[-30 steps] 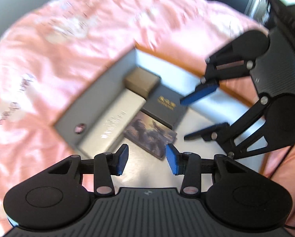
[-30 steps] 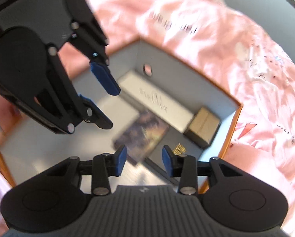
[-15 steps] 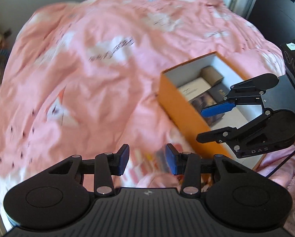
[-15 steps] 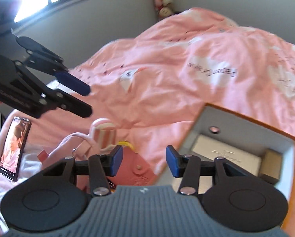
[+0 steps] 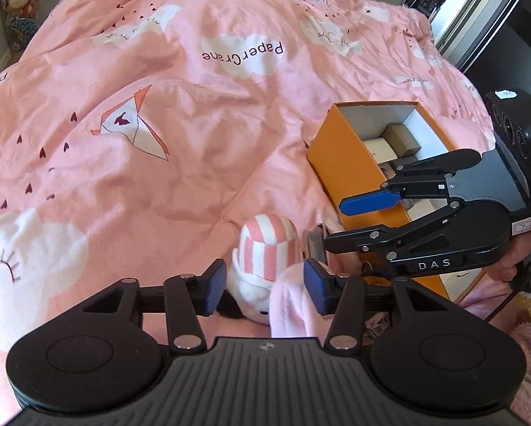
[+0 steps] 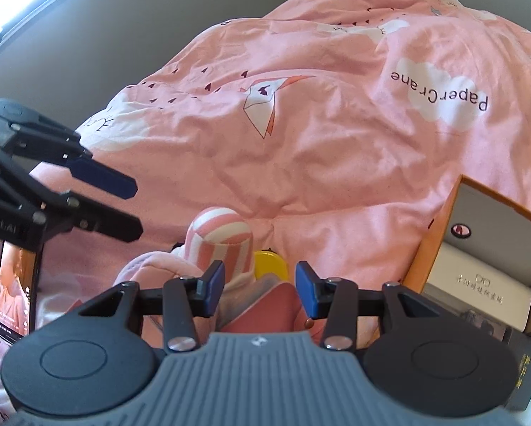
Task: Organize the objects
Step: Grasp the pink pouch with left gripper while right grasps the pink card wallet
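The pink duvet [image 5: 180,135] carried the printed words "PaperCrane" [image 5: 243,54] in dark letters on a white cloud motif, upside down as seen from both wrist views.

The right gripper [image 5: 336,223] bore the white letters "DAS" [image 5: 434,265] on the side of its black body.

The left gripper [image 6: 135,209] showed part of a pale marking ending in "AI" on its black body; the leading letters were too blurred to read.

Inside the orange box [image 6: 430,252], a white case [image 6: 478,293] lying against the box wall carried a spectacles symbol above one line of gold characters, too small to read.
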The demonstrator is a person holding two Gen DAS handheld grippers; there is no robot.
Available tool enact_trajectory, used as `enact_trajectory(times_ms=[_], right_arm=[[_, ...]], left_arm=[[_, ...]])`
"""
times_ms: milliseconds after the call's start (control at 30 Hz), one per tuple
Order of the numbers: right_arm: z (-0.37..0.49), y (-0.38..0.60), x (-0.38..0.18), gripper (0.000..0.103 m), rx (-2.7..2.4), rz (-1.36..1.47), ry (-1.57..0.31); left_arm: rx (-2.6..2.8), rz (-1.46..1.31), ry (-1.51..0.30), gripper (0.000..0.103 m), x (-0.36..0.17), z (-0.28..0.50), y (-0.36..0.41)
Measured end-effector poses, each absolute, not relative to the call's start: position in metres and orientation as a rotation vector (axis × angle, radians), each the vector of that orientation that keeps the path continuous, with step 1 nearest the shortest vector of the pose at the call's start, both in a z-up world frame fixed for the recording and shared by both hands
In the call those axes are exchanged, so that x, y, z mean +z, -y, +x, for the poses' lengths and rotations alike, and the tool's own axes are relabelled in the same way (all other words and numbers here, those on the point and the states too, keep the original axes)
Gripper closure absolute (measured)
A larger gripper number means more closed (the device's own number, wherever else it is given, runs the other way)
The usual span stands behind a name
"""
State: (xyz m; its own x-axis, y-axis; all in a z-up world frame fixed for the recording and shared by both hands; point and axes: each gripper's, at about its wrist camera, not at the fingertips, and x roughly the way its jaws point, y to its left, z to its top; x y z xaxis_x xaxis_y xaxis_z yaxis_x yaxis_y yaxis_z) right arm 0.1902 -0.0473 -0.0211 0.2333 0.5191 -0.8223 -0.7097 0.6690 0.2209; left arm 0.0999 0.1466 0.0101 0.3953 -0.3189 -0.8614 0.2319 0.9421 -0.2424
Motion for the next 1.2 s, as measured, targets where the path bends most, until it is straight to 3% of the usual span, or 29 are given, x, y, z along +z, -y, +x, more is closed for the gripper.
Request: enact_trajectory(times_ms=[133,467,567,600,733,1000,1200], right_arm=[[0.172,0.066,-0.022,0.056,0.822,-0.133,-1.037],[0.145,0.086,-0.036,0.056,0.724,-0.06,-1.031],[0.146,0.086,-0.035,0.056,0.725,-0.063,-1.031],[0.146,0.086,-0.036,0.056,0.724,-0.07,-1.026],[0.147,0.088,-0.04,0.056,0.718,-0.091,-1.014],[0.144,0.069,-0.049,0.056,0.789,-0.243,-1.028],[0.142,0.039,-0.068,0.044,0.783,-0.384,-1.045]], left_arm=[[-0.33,-0.163,-1.088,0.031,0.005,0.082,-0.148],[-0.263,-0.226,-1.119,0.031,-0.032,0.062,-0.138],[-0.268,-0.241,-1.15,0.044,-0.043,0.064,-0.136],[-0.281,-0.261,-1.153,0.054,-0.044,0.064,-0.137],[-0.286,-0.26,-1.146,0.068,-0.038,0.063,-0.136],[-0.208,-0.126,-1.05,0.071,0.027,0.063,-0.159],[-0.109,-0.021,-1.067,0.071,0.033,0.072,-0.174]])
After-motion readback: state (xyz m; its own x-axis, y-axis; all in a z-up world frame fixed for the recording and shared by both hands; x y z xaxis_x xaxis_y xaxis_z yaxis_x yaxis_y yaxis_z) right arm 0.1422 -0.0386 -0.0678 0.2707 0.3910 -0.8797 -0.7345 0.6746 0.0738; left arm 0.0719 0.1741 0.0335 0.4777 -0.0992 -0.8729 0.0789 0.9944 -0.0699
